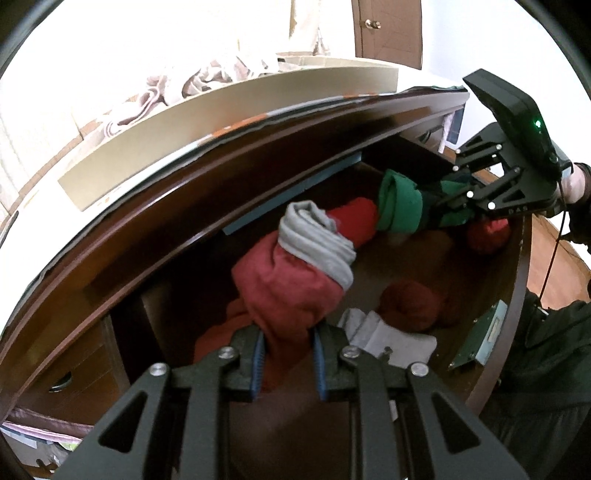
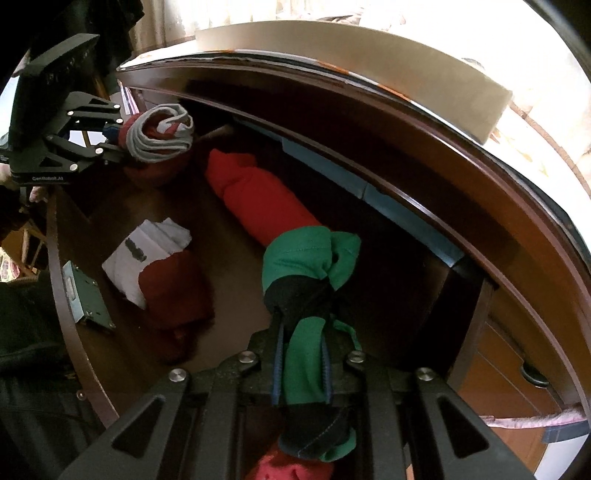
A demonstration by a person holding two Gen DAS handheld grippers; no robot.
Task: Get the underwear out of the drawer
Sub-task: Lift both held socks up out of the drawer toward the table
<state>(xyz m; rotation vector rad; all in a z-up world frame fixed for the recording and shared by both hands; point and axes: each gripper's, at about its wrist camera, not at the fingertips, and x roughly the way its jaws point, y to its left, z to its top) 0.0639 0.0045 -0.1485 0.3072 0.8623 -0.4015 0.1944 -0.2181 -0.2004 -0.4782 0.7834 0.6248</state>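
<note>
Home bedroom: dark wooden drawer [image 1: 513,295] holds rolled clothes [image 2: 258,199]; wooden door [image 1: 388,33] and curtains [image 1: 258,33] stand behind.

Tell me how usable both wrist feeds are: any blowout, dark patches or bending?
Left wrist view: window area behind the desk top is blown out white, drawer interior dim but readable, edges bowed by the fisheye. Right wrist view: same bowing, glare at upper right, green-and-black underwear sharp, dark corners.

Dark brown wooden dresser top [image 1: 258,122] with a flat cardboard box [image 1: 207,122] on it, brown door [image 1: 388,33] behind, bright daylight through pale curtains [image 2: 295,11].
</note>
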